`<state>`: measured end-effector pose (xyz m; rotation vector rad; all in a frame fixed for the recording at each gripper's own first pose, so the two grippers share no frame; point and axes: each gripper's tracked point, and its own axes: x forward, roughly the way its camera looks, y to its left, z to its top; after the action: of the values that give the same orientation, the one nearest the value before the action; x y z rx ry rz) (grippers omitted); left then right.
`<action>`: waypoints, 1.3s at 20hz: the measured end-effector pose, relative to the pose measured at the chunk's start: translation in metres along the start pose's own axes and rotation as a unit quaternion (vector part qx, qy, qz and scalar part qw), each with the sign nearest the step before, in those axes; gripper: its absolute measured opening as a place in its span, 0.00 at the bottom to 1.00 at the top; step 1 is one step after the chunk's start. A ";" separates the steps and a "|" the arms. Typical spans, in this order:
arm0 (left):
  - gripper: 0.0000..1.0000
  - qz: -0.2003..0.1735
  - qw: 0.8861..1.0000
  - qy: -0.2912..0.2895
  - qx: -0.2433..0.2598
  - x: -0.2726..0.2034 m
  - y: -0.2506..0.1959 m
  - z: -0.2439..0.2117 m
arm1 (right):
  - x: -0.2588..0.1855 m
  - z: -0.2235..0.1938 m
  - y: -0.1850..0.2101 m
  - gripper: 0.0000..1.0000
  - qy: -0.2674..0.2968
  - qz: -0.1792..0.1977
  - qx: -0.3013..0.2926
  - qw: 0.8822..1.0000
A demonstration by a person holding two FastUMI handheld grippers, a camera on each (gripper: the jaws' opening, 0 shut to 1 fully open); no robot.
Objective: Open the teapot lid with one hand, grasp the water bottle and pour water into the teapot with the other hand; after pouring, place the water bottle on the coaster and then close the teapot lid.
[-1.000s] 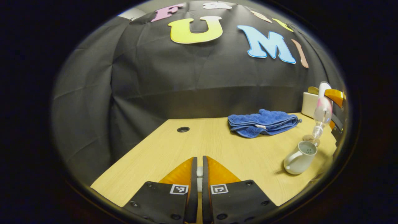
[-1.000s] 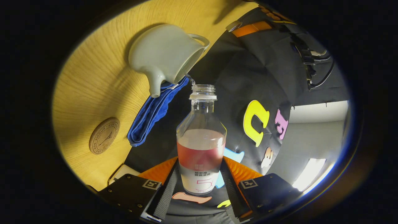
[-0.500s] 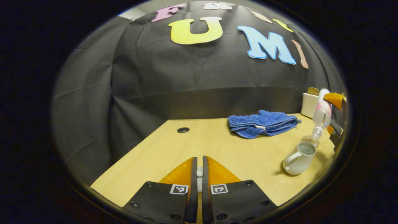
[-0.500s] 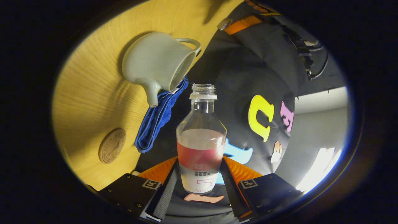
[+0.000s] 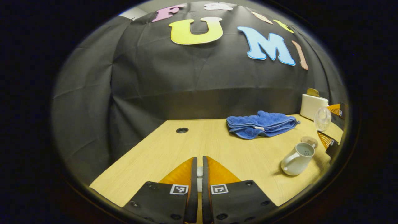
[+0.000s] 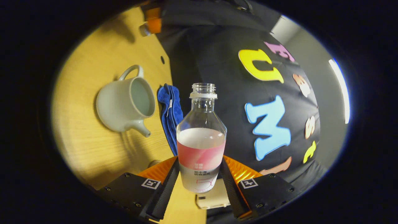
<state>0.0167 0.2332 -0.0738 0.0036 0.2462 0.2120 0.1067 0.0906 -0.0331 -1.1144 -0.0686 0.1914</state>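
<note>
The white teapot [image 5: 297, 158] stands uncovered on the table at the right, the strainer holes inside it in sight; in the right gripper view the teapot [image 6: 124, 107] shows an open mouth. My left gripper [image 5: 199, 158] is shut low over the table's front, a small white piece of the teapot lid [image 5: 199, 171] showing between its fingers. My right gripper [image 6: 200, 159] is shut on the clear water bottle [image 6: 201, 140], uncapped, pink-labelled, about half full. The bottle [image 5: 322, 118] hangs off to the right of the teapot, above the round coaster [image 5: 309, 140].
A folded blue towel [image 5: 261, 123] lies behind the teapot, and a white box [image 5: 312, 105] stands at the back right corner. A cable hole [image 5: 182, 130] sits in the wooden table [image 5: 186, 149] near the black cloth wall.
The bottle's neck was tipped down at the teapot's mouth; it has swung up and away to the right. The left gripper has stayed put.
</note>
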 end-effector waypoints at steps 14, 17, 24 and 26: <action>0.12 0.001 1.000 0.003 0.000 0.004 -0.001 -0.004 | 0.046 -0.037 0.006 0.78 0.047 0.067 0.496 0.865; 0.12 0.000 1.000 0.006 0.001 0.005 -0.002 -0.007 | 0.049 -0.043 0.005 0.78 0.052 0.064 0.518 0.851; 0.12 -0.006 1.000 0.005 -0.001 0.005 -0.006 -0.006 | 0.046 -0.048 0.008 0.85 0.060 0.062 0.517 0.852; 0.12 -0.010 1.000 -0.002 -0.003 0.002 -0.008 -0.002 | 0.040 -0.047 0.001 1.00 0.053 0.055 0.531 0.844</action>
<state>0.0200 0.2257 -0.0767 -0.0046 0.2422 0.1936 0.1526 0.0568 -0.0568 -0.0079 0.1898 0.2254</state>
